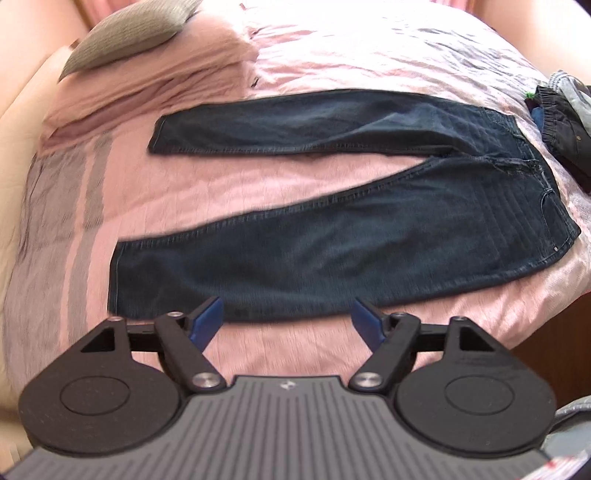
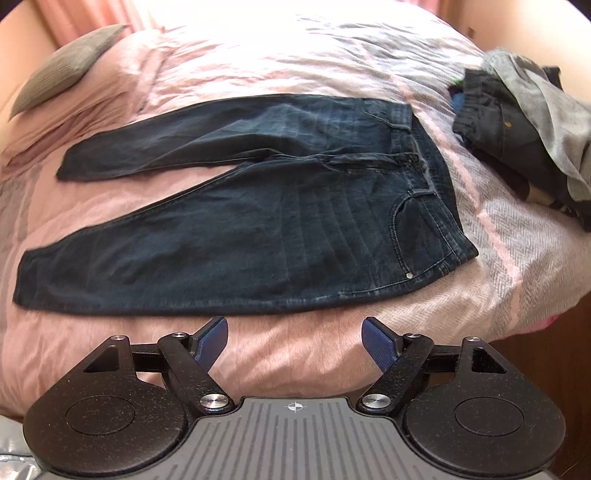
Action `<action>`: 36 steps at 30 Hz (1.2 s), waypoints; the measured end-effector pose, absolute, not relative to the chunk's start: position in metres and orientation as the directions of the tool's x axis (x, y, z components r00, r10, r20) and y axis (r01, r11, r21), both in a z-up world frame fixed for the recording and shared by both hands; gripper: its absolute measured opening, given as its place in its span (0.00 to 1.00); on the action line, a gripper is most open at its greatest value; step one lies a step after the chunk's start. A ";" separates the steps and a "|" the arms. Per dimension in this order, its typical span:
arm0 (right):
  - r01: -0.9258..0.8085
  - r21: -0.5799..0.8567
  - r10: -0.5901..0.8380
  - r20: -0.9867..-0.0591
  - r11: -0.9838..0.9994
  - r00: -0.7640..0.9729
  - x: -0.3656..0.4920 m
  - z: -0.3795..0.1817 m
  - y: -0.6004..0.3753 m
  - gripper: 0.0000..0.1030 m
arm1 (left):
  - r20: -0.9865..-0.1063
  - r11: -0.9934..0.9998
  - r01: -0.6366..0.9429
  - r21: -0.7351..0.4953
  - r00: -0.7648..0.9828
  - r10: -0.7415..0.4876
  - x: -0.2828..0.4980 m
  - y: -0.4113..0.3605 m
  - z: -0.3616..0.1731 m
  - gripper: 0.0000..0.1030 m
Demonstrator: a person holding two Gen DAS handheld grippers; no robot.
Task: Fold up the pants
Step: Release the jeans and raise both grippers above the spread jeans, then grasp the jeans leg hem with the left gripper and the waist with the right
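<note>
Nearest in the left wrist view, the left gripper [image 1: 287, 323] fills the bottom of the frame, its two blue-padded fingers [image 1: 208, 321] spread wide apart with nothing between them. It is held level and pointed forward, hovering over the pink bedspread [image 1: 291, 350] just short of the lower edge of the dark blue jeans [image 1: 332, 243]; the fingertips do not touch the denim.

Likewise, in the right wrist view the right gripper [image 2: 295, 341] sits at the bottom centre, its fingers [image 2: 376, 341] also splayed open and empty, aimed forward over the bedspread [image 2: 295, 362] just below the near edge of the jeans [image 2: 258, 236]. No hand or sleeve shows in either view.

Beyond both tools, the jeans lie flat and unfolded across the middle of each frame. The waistband is at the right, with a front pocket and a small rivet showing, and the two legs run leftward, splitting into a narrow V with pink cover between them. The nearer leg is the broader band across the centre; the farther leg lies higher in the frame, its hem at the left.

Farther off, at the right edge, a heap of other clothes [image 2: 517, 122] in dark and grey fabric rests on the bedspread, apart from the jeans. In the upper left corner a grey pillow [image 1: 125, 33] lies at the far end of the bed.
</note>
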State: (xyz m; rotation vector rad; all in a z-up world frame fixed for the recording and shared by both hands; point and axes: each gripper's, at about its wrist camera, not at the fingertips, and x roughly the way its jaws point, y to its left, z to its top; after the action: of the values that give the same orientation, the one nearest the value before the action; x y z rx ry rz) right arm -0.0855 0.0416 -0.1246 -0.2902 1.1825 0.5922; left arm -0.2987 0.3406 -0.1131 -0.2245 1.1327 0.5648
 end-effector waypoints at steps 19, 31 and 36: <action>-0.495 0.094 0.297 -0.888 0.864 0.350 0.033 -0.174 0.054 0.74 | -0.874 0.932 -0.348 0.096 0.419 0.247 -0.187 0.450 -0.183 0.77; -0.805 0.008 0.469 -0.815 0.594 0.339 0.223 -0.260 0.179 0.63 | -0.767 0.976 -0.089 0.198 0.606 0.211 0.013 0.518 -0.275 0.63; -0.874 -0.048 0.485 -0.816 0.483 0.313 0.290 -0.297 0.235 0.61 | -0.756 0.961 0.012 0.275 0.620 0.208 0.078 0.549 -0.313 0.56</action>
State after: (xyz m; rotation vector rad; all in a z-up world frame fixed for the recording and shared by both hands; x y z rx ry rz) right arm 0.2896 0.2349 -0.2972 -0.5473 0.8362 0.9576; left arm 0.0778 0.5493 -0.3126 0.2649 0.8973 0.1143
